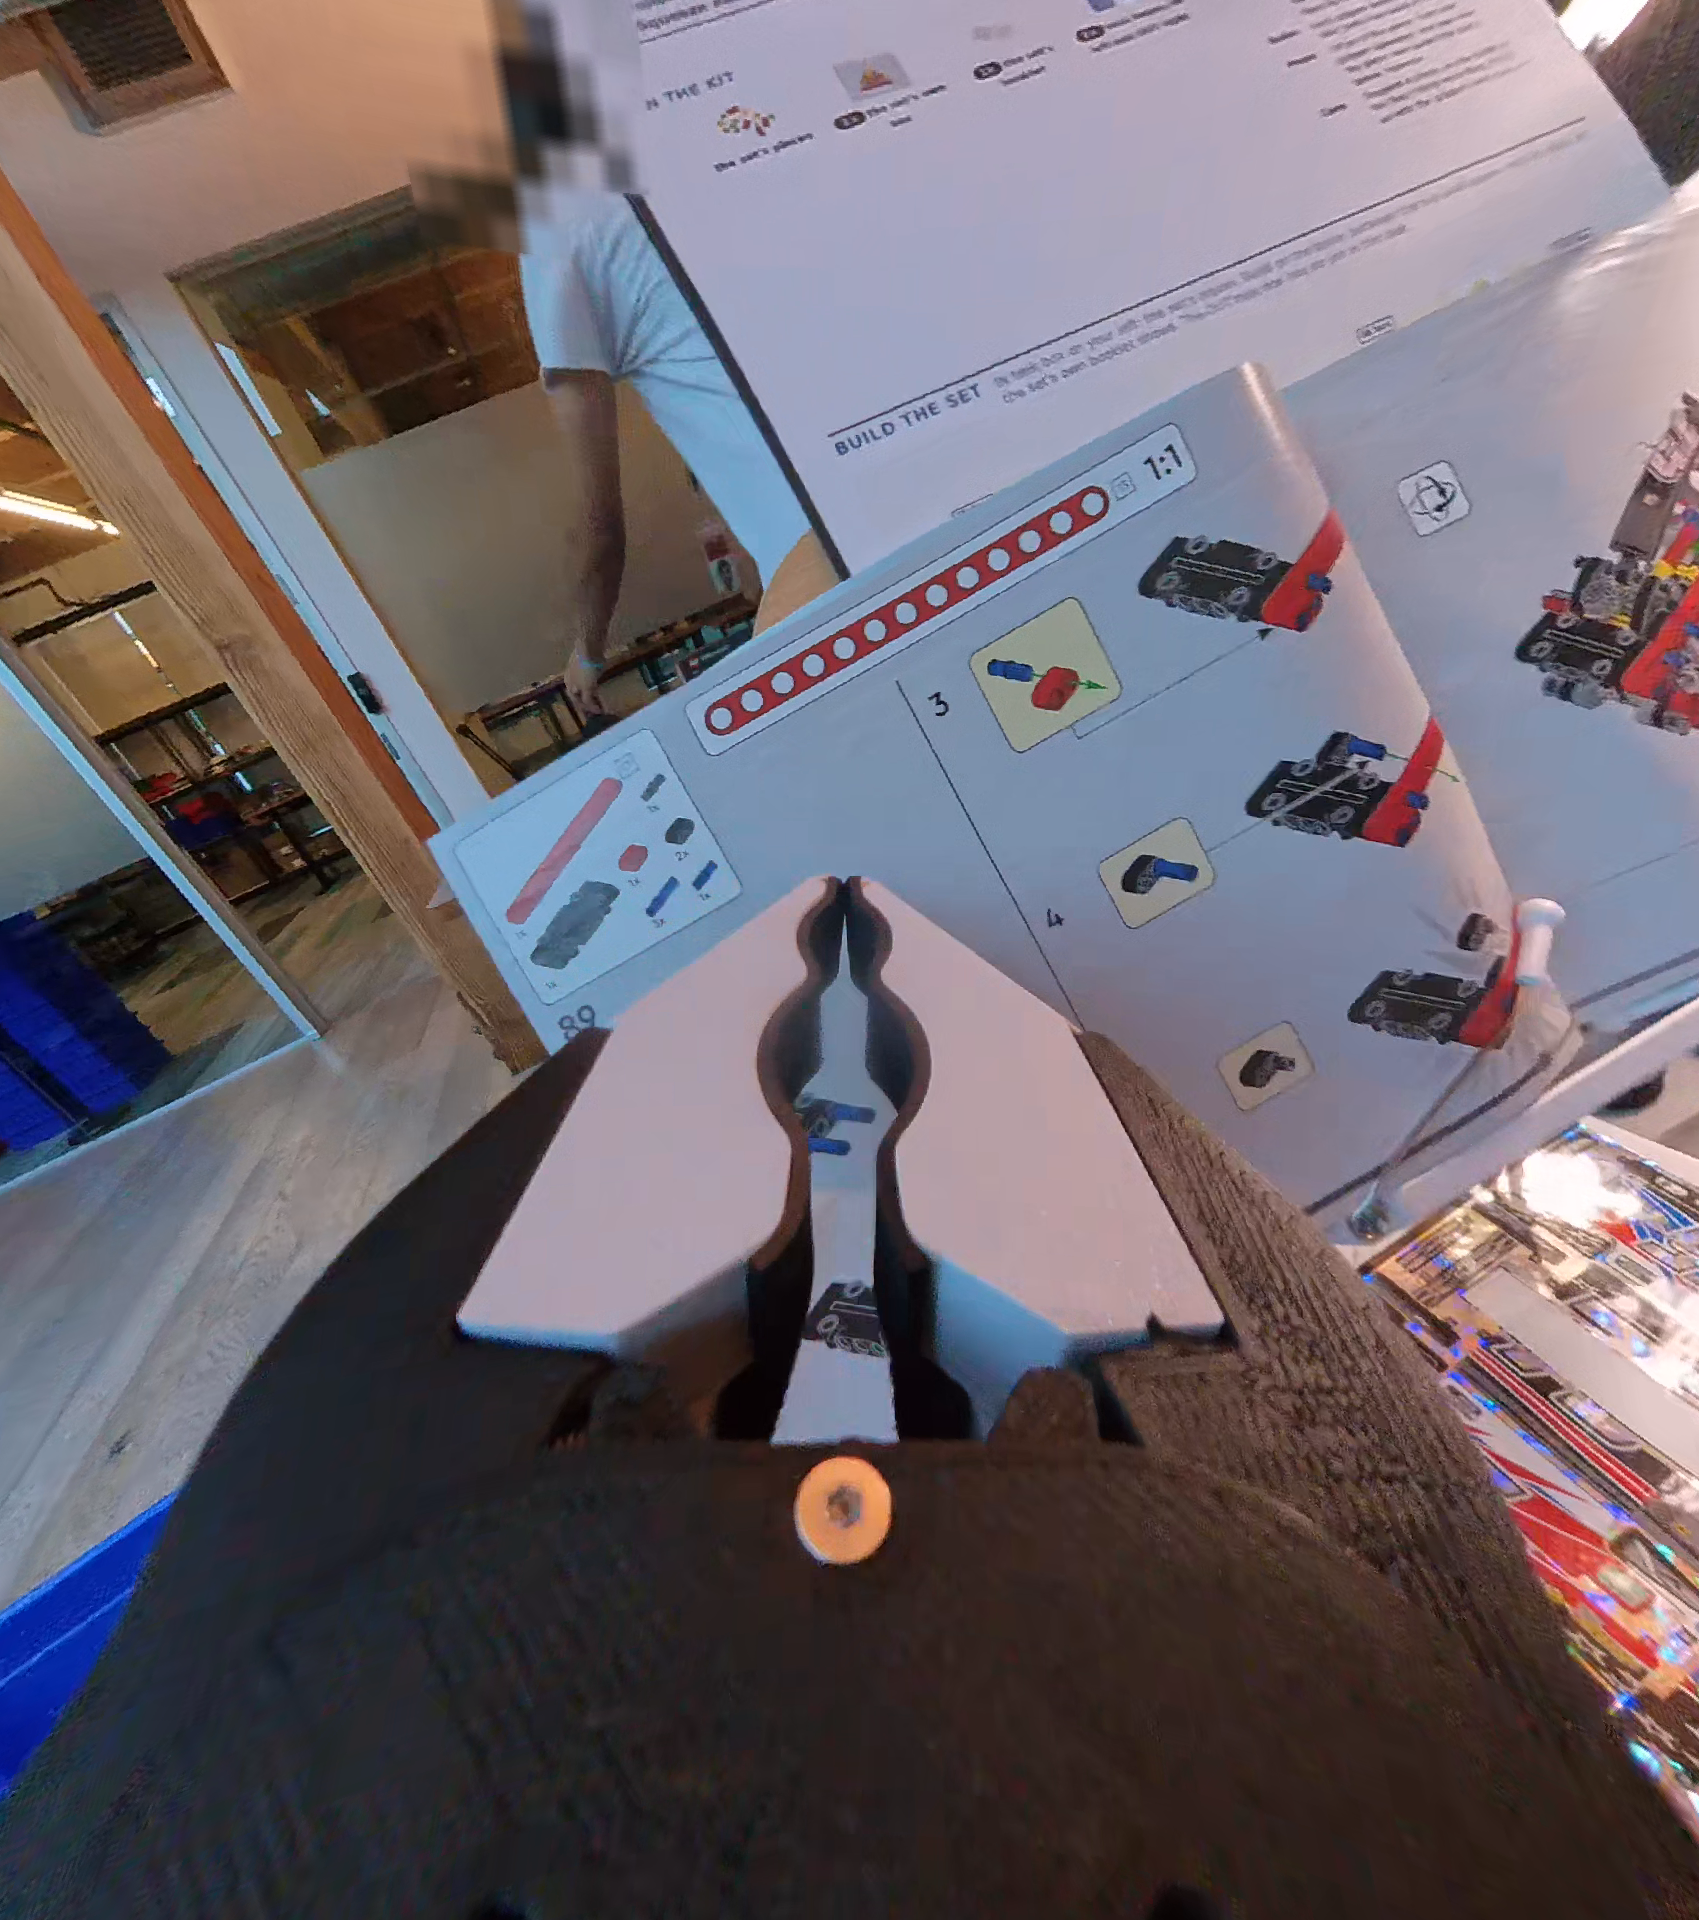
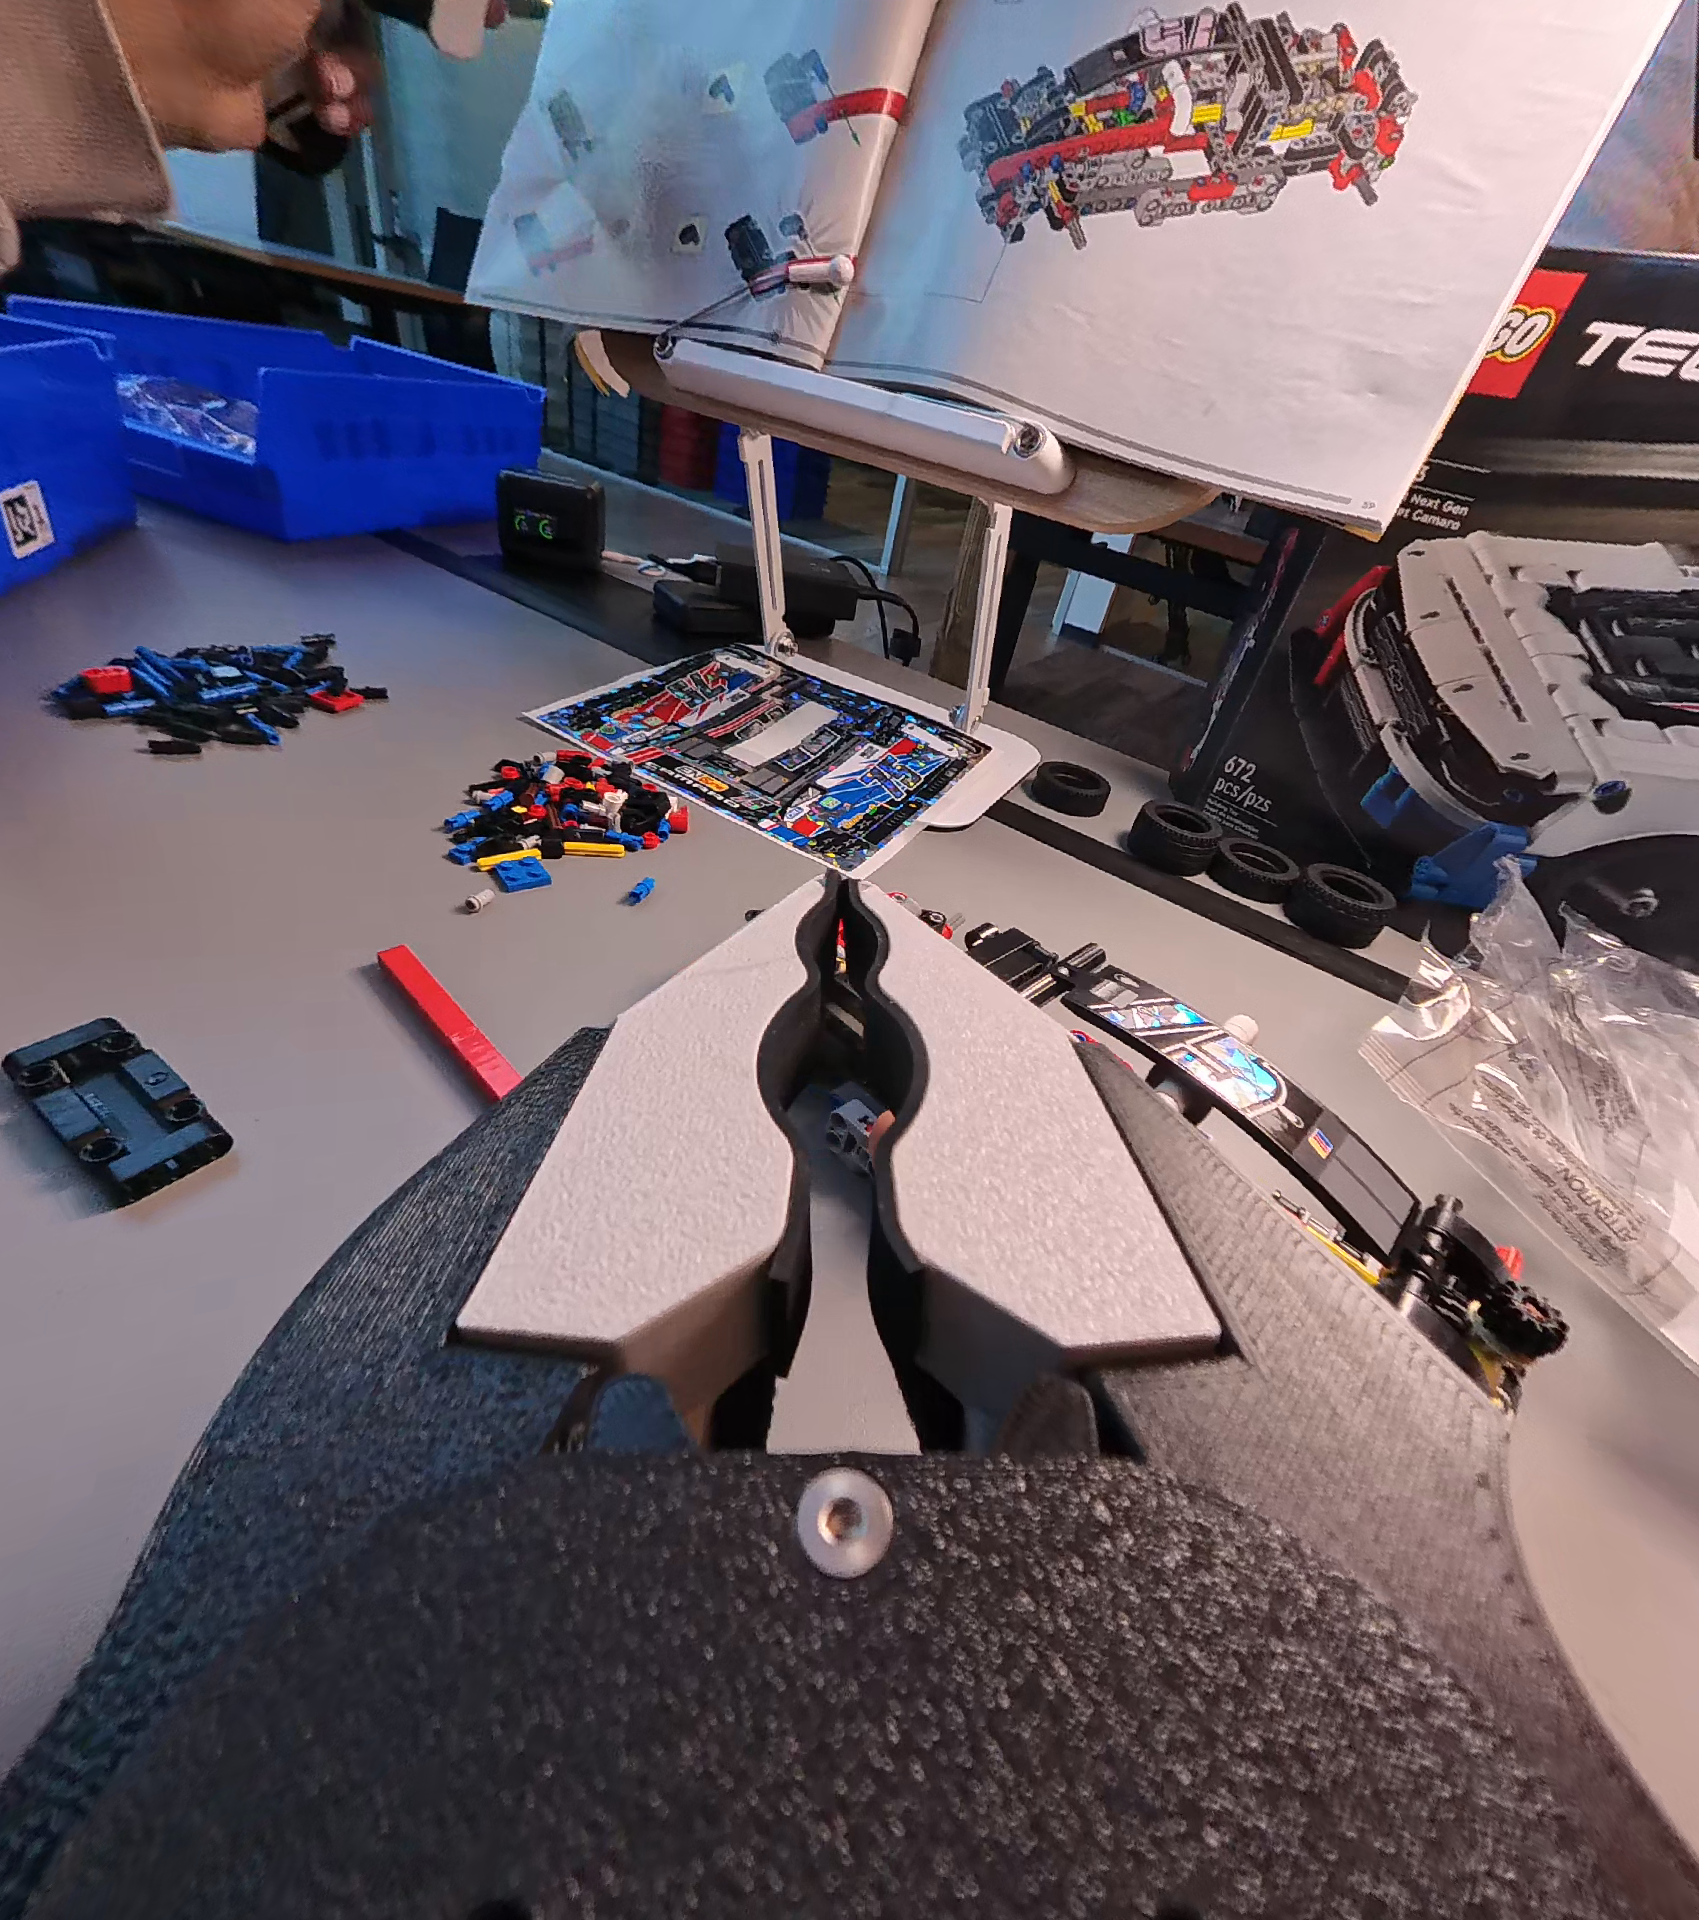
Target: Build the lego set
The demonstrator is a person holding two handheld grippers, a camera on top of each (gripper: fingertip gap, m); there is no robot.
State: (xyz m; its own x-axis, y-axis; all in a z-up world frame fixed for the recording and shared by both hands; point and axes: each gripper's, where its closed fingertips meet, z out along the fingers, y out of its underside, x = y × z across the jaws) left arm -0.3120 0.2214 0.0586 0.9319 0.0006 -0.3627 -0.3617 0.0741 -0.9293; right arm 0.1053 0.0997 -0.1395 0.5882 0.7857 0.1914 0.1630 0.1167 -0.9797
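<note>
On the grey table we count two heaps of small plastic pieces: one mixed red, blue and black (image 2: 564, 805), one mostly blue and black (image 2: 216, 691) farther left. One black rectangular frame (image 2: 116, 1110) and one long red beam (image 2: 447, 1021) lie nearer. Four black tyres (image 2: 1250, 847) sit far right. Our right gripper (image 2: 843, 883) and left gripper (image 1: 845, 885) both have tips pressed together, holding nothing.

floor: pale wood planks (image 1: 149, 1247) | wooden post (image 1: 232, 623) | table: grey (image 2: 149, 1351)
</note>
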